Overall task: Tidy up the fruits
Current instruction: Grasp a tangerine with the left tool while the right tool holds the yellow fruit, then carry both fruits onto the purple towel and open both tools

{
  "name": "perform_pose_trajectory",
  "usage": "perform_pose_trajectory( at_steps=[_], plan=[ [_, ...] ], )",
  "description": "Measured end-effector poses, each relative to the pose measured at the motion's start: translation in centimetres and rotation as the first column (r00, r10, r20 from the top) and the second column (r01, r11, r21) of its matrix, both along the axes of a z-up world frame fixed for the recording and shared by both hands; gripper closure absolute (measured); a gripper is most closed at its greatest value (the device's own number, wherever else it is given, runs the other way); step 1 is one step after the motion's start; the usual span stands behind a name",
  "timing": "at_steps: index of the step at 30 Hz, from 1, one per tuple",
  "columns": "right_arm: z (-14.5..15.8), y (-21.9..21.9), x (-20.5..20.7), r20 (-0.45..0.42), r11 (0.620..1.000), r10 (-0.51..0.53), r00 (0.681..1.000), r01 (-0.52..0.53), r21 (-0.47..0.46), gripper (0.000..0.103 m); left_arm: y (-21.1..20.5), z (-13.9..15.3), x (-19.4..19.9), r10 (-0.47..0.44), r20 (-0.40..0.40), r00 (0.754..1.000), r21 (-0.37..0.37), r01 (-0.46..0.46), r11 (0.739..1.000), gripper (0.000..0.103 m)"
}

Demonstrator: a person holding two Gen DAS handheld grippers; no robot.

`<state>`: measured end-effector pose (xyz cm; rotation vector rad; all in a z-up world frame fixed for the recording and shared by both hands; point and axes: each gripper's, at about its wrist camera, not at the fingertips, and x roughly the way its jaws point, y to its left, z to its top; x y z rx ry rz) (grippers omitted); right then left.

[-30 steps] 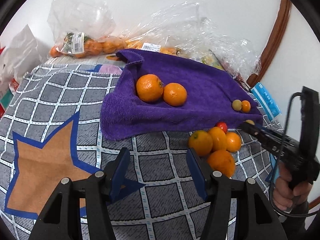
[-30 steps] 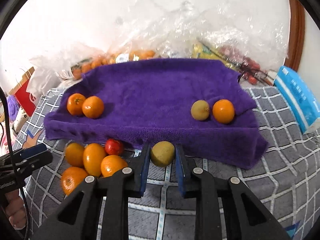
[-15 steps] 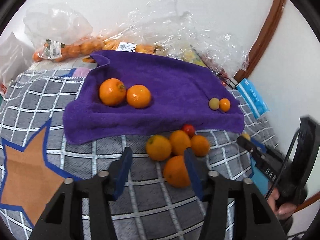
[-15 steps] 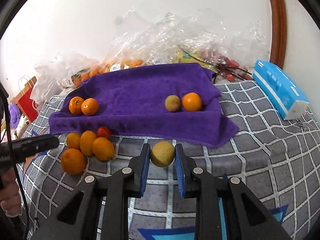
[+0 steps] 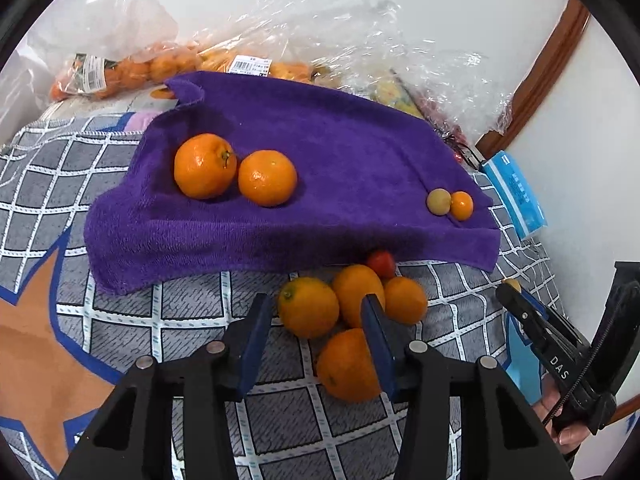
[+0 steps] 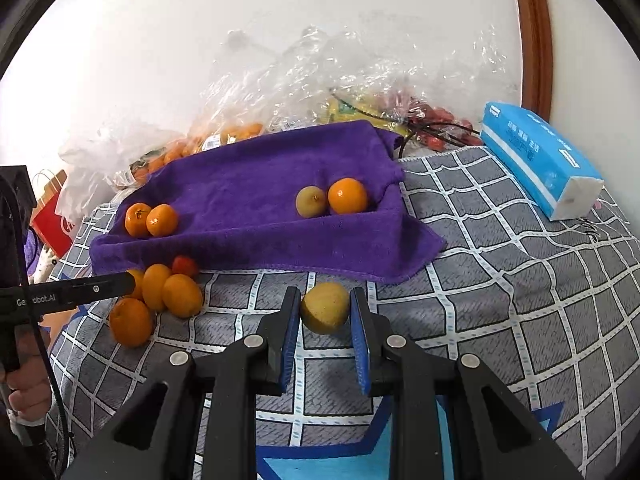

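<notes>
The surface is a grey quilted cover with a white grid and blue-edged star patches; what lies beneath it cannot be determined. At its far edge, against the white wall, lie crumpled clear plastic bags holding packed fruit.

A purple terry towel is spread on the cover in front of the bags. Two large orange mandarins sit touching each other on its left part. On its right part a small yellow-green round fruit touches a small orange mandarin.

A blue and white tissue pack lies on the cover to the right of the towel, well apart from the fruit.

A loose cluster of four orange citrus fruits sits on the cover just in front of the towel's near edge, with a small red round fruit at its back, against the towel.

Left gripper: fingers apart, having just been closing. They stand over the cluster, the nearest orange seen between them, the right finger overlapping it; the pads do not appear to press on it.

Right gripper: fingers clenched on a yellowish round fruit, held over the cover just in front of the towel's near edge. A hand holding the left gripper's handle shows at the left edge of the right wrist view.
</notes>
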<state>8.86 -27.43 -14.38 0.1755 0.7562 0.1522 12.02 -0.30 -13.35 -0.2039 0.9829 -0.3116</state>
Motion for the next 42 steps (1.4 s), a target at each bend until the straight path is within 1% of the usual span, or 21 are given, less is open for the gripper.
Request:
perform_pose_trajectory(
  at_steps=[3,8,12,15,18,24,31,35,38,42],
  plan=[
    [-0.2,0.0,0.1,-0.006,1.000,-0.001,1.000,0.001,-0.002,0.078,0.2,-0.4,0.1,0.014,0.001,1.000,-0.003,-0.014,1.000,0.070],
    [-0.4,0.1,0.2,-0.009,1.000,-0.002,1.000,0.002,-0.007,0.078,1.3,0.0,0.0,0.038,0.001,0.999,-0.036,-0.038,0.999,0.072],
    [-0.5,0.0,0.3,-0.012,1.000,-0.002,1.000,0.001,-0.006,0.078,2.6,0.8,-0.9,0.064,0.015,0.998,-0.004,-0.064,0.998,0.071],
    [-0.6,0.1,0.3,-0.014,1.000,0.003,1.000,-0.003,-0.009,0.078,2.9,0.4,-0.9,0.079,-0.006,0.997,0.055,-0.078,0.995,0.071],
    [-0.7,0.1,0.3,-0.013,1.000,0.006,1.000,-0.006,-0.011,0.078,2.8,0.1,-0.8,0.070,0.005,0.998,0.056,-0.070,0.996,0.071],
    [-0.7,0.2,0.3,-0.010,1.000,0.015,1.000,-0.015,-0.013,0.078,1.9,-0.9,-0.4,0.058,0.012,0.998,0.097,-0.059,0.994,0.071],
    [-0.5,0.4,0.1,0.009,0.999,0.038,0.999,-0.038,-0.005,0.078,1.9,-1.1,-1.5,0.056,0.118,0.991,0.091,-0.067,0.994,0.071],
    [-0.2,0.4,-0.1,0.023,0.999,0.046,0.999,-0.046,0.012,0.078,1.8,-0.4,-1.9,0.056,0.147,0.988,0.110,-0.072,0.991,0.071],
    [0.4,0.5,-0.2,0.019,0.999,0.041,0.999,-0.042,0.008,0.078,1.9,0.7,-2.1,0.070,0.139,0.988,0.119,-0.087,0.989,0.071],
    [2.6,0.4,-0.7,0.039,0.999,0.035,0.999,-0.036,0.019,0.078,2.4,2.4,-2.9,0.098,0.152,0.983,0.132,-0.119,0.984,0.071]
  ],
)
